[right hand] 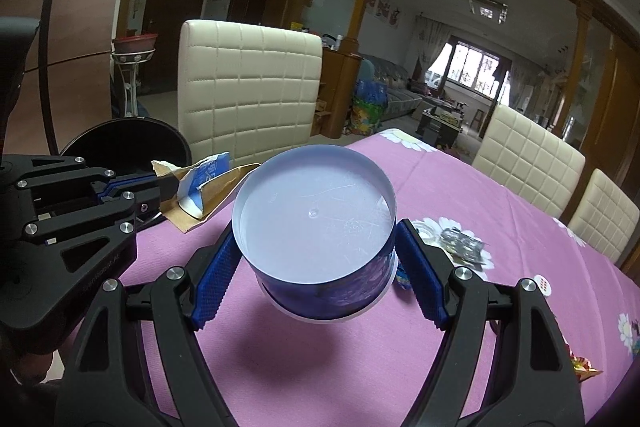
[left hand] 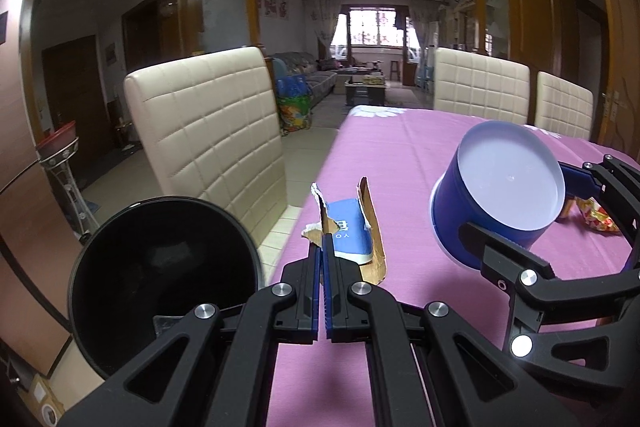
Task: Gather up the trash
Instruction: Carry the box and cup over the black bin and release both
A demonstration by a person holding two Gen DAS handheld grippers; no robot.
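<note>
My left gripper [left hand: 322, 247] is shut on a torn blue-and-brown cardboard carton [left hand: 352, 227], held at the table's left edge beside a black round bin [left hand: 164, 287]. In the right wrist view the carton [right hand: 204, 187] and the left gripper [right hand: 168, 183] sit at left, in front of the bin [right hand: 128, 143]. My right gripper [right hand: 316, 263] is shut on a blue round tub with a white inside [right hand: 316, 215], lifted above the pink tablecloth [right hand: 360, 367]. The tub [left hand: 504, 187] tilts toward the left in the left wrist view.
Cream quilted chairs [left hand: 208, 143] [right hand: 528, 159] stand around the table. A red-gold wrapper [left hand: 596, 219] lies behind the tub. A silver foil blister pack [right hand: 464, 243], a small white disc [right hand: 542, 283] and another wrapper [right hand: 584, 371] lie at right.
</note>
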